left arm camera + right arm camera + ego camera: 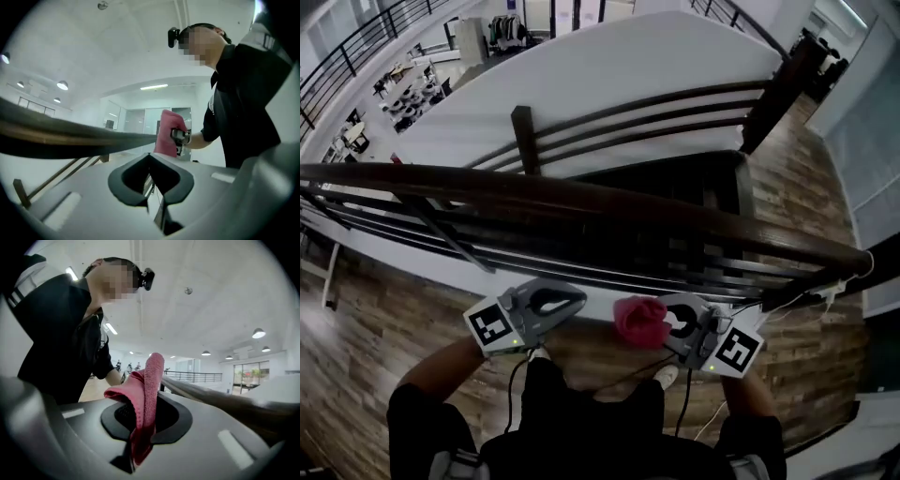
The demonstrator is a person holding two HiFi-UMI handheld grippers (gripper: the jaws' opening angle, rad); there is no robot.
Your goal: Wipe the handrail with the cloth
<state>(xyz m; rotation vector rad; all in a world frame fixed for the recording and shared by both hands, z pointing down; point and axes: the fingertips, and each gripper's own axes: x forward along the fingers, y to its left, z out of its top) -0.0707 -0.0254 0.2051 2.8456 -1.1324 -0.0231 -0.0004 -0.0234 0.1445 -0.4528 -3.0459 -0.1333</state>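
Cloth (pixel 639 321) bunched pink at lower centre, pinched tight in the right gripper (pixel 673 326); handrail (pixel 581 199) runs left to right across mid-frame, directly above it. Left gripper (pixel 572 300) alongside, jaws together on nothing. Right one looks placed to lift up-frame onto the handrail

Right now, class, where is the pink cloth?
The pink cloth sits low, right of centre in the head view, clamped in the right hand-held gripper, on the person's side of the dark handrail.
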